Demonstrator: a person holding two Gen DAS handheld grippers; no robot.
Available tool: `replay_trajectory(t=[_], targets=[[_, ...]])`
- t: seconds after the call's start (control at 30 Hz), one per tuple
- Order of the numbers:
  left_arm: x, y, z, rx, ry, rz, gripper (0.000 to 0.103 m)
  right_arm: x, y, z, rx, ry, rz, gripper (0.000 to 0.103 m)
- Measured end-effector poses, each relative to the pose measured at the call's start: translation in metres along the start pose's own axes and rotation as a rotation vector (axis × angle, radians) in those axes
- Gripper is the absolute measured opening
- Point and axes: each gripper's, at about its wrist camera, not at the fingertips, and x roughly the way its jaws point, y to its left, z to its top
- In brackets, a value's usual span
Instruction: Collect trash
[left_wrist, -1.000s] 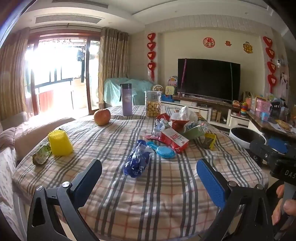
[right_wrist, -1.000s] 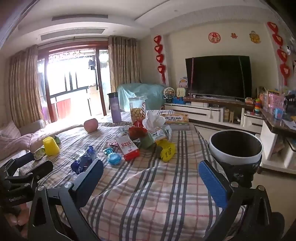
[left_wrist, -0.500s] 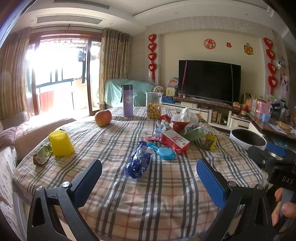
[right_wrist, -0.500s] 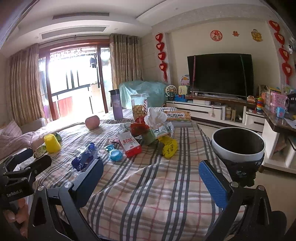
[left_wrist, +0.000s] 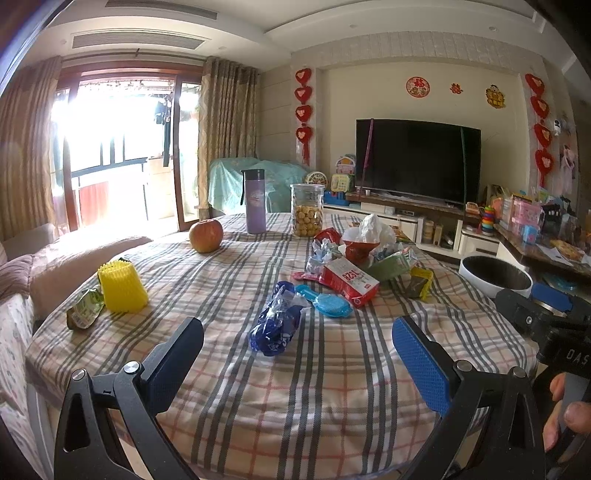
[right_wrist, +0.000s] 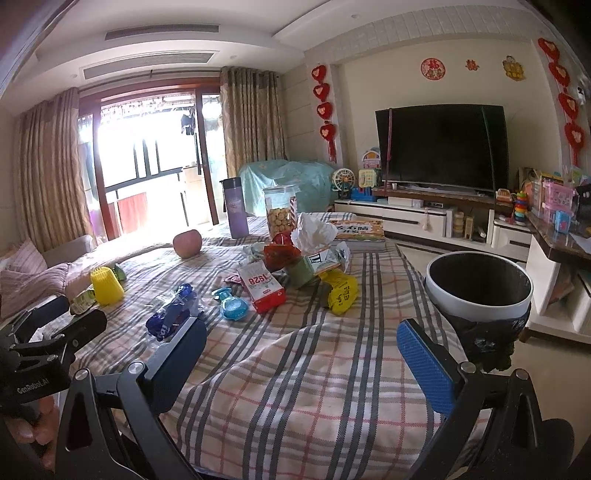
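Trash lies on the plaid-covered table (left_wrist: 332, 387): a crumpled blue wrapper (left_wrist: 277, 325) (right_wrist: 171, 314), a red carton (left_wrist: 349, 282) (right_wrist: 264, 288), a heap with a green box and white tissue (left_wrist: 373, 240) (right_wrist: 314, 243), a yellow packet (right_wrist: 341, 291) (left_wrist: 419, 282) and a green pouch (left_wrist: 83, 312). A white bin with a black liner (right_wrist: 478, 291) (left_wrist: 495, 275) stands off the table's right edge. My left gripper (left_wrist: 295, 362) is open, just short of the blue wrapper. My right gripper (right_wrist: 301, 363) is open over the near table edge, left of the bin. Neither holds anything.
An apple (left_wrist: 206, 240), a purple bottle (left_wrist: 254, 201), a jar of snacks (left_wrist: 306, 210), a yellow cup (left_wrist: 122, 286) and a blue plastic toy (left_wrist: 327, 301) also sit on the table. A sofa (left_wrist: 22, 280) is at left, a TV cabinet (right_wrist: 424, 218) behind.
Both views have risen and drawn back slightly from the table. Both grippers stay open; nothing on the table has moved.
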Motion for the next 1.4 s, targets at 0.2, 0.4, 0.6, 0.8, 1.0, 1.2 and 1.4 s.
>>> replay_trajectory(t=[0.2, 0.4, 0.6, 0.8, 1.0, 1.2, 1.4], targets=[[0.001, 0.0, -0.001, 0.0, 0.003, -0.003, 0.102, 0.0, 0.001, 0.0, 0.001, 0.0, 0.004, 0.103], [0.001, 0.0, -0.001, -0.001, 0.002, -0.001, 0.102, -0.001, 0.003, 0.001, 0.002, 0.0, 0.01, 0.103], [0.001, 0.0, -0.002, -0.001, 0.002, 0.0, 0.102, 0.0, 0.004, 0.001, 0.003, 0.001, 0.016, 0.103], [0.002, 0.001, -0.002, -0.002, 0.003, -0.001, 0.102, 0.001, 0.004, 0.0, 0.008, 0.003, 0.024, 0.103], [0.004, 0.003, -0.002, -0.004, 0.011, 0.0, 0.102, 0.002, 0.003, 0.0, 0.009, 0.005, 0.027, 0.103], [0.005, 0.003, -0.002, -0.004, 0.015, 0.0, 0.102, 0.002, 0.004, -0.001, 0.012, 0.007, 0.031, 0.103], [0.015, 0.005, -0.001, -0.009, 0.041, -0.001, 0.102, 0.008, 0.0, 0.0, 0.03, 0.026, 0.031, 0.103]])
